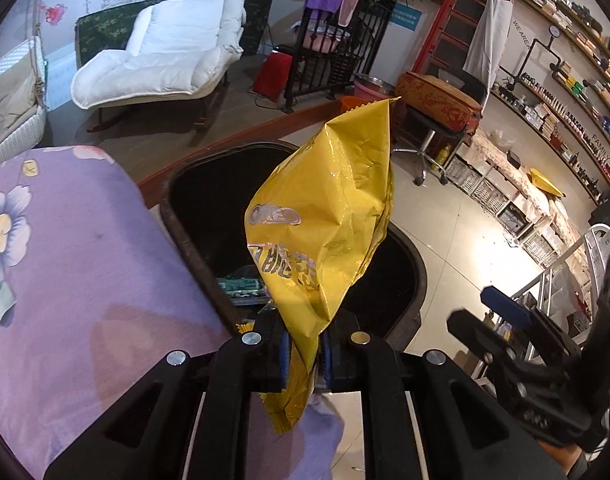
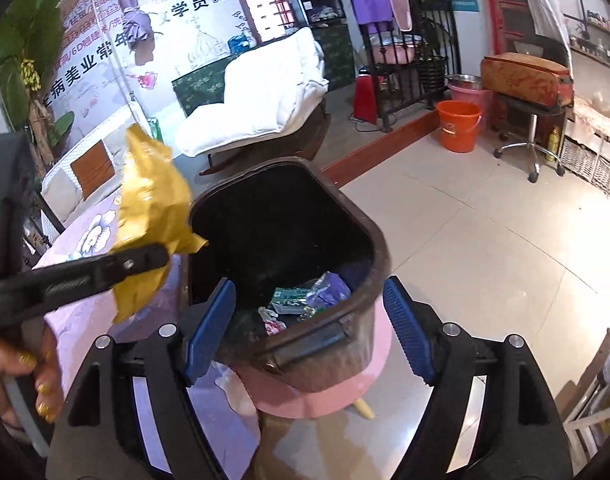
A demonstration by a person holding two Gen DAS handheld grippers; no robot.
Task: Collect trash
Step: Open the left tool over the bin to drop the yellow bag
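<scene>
My left gripper (image 1: 305,354) is shut on a crumpled yellow Oreo snack bag (image 1: 329,216) and holds it upright over the near rim of a dark brown trash bin (image 1: 185,232). The bin holds several wrappers (image 2: 305,300). In the right wrist view the bag (image 2: 153,200) hangs left of the bin (image 2: 369,240), pinched by the left gripper (image 2: 161,258). My right gripper (image 2: 309,328) is open and empty, its blue pads either side of the bin's near wall. The right gripper also shows in the left wrist view (image 1: 489,308).
The bin stands on a pink stool (image 2: 321,396) beside a table with a purple floral cloth (image 1: 73,272). An orange bucket (image 2: 459,126), a wheeled stool (image 2: 525,76) and a white lounge chair (image 1: 165,60) stand on the tiled floor beyond. Shelves (image 1: 565,120) line the right wall.
</scene>
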